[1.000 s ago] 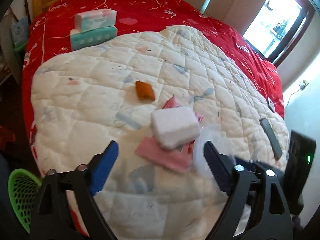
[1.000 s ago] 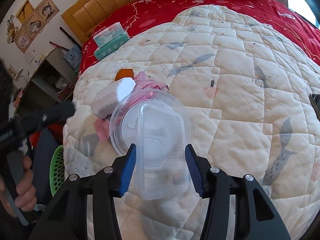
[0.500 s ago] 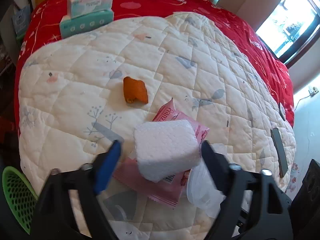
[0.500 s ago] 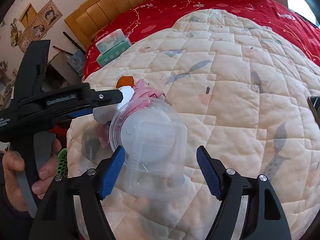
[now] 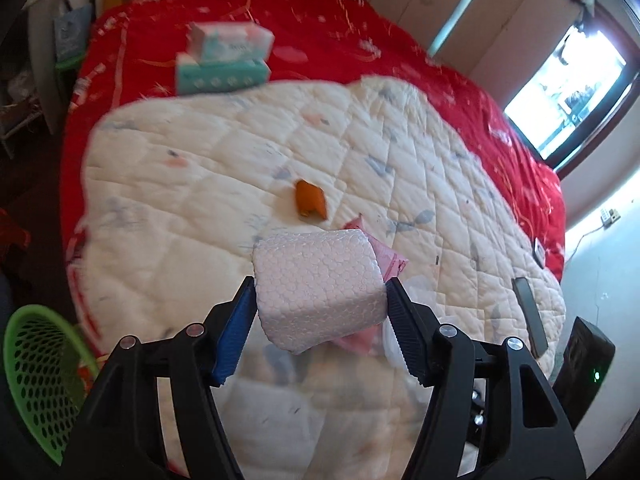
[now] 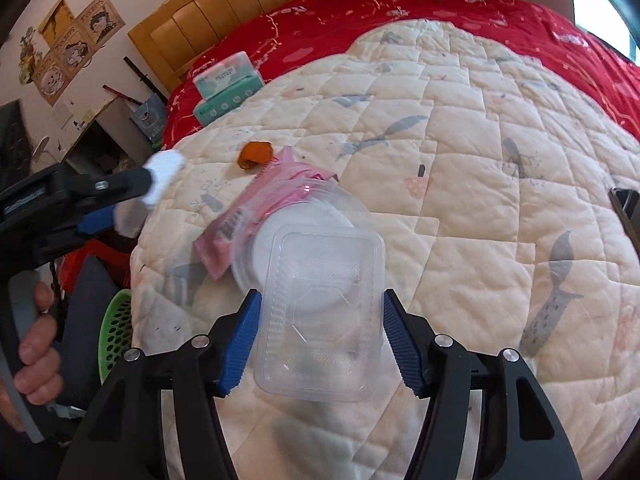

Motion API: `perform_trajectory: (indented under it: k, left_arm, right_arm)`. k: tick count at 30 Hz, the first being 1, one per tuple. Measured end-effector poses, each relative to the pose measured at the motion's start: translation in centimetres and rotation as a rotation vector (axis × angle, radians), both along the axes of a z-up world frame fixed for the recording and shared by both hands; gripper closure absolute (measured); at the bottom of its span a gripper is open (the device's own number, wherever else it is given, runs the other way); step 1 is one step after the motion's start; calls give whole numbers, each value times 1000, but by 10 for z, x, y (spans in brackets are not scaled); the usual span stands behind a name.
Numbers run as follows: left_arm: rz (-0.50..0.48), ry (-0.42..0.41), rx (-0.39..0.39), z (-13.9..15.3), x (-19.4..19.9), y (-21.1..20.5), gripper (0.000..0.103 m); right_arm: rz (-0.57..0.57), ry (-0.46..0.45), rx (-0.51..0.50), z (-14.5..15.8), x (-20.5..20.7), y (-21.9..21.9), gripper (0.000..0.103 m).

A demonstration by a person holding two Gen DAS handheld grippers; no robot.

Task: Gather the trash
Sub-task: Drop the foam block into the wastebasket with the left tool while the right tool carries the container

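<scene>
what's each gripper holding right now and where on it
The left gripper holds the white foam block by its two opposite sides. The right gripper is closing on the clear plastic container, pads at its long side edges.

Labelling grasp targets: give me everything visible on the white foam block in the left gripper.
The white foam block is a chunky, roughly rectangular piece of beaded polystyrene with rounded edges and a ragged lower corner. It sits clamped crosswise between the left gripper's blue ribbed pads, one pad on each end face. In the right wrist view it appears raised off the cream quilted blanket, near the bed's edge. Behind it lies a pink plastic wrapper; contact cannot be told.
</scene>
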State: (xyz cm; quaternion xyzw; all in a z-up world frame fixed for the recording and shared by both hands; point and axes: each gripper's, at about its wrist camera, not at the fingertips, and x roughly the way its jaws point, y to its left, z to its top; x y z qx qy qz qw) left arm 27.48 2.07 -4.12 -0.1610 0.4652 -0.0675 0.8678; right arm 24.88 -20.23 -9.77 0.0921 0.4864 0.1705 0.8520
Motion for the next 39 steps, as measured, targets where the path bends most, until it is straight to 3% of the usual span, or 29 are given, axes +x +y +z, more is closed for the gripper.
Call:
perform_trajectory:
  k: [8,18,32,36,39]
  left_arm:
    - [127,-81,95,27,-78,67,39]
    - [294,-54,186,10,-156,145,39]
    - [418,54,201,-38,-199,201,37]
    - [441,63,208,-42,-205,206,23]
    - [455,61,194,-42,-210,211,21]
  right_arm:
    - [98,-95,-34,35,-42,36,44]
    - [228,-133,-32,49,-88,101,44]
    - [331,-148,-44,52,-122,153,44]
    - [346,-151,-42,54,-125,161,44]
    - [358,-152,-43,56,-126,167,44]
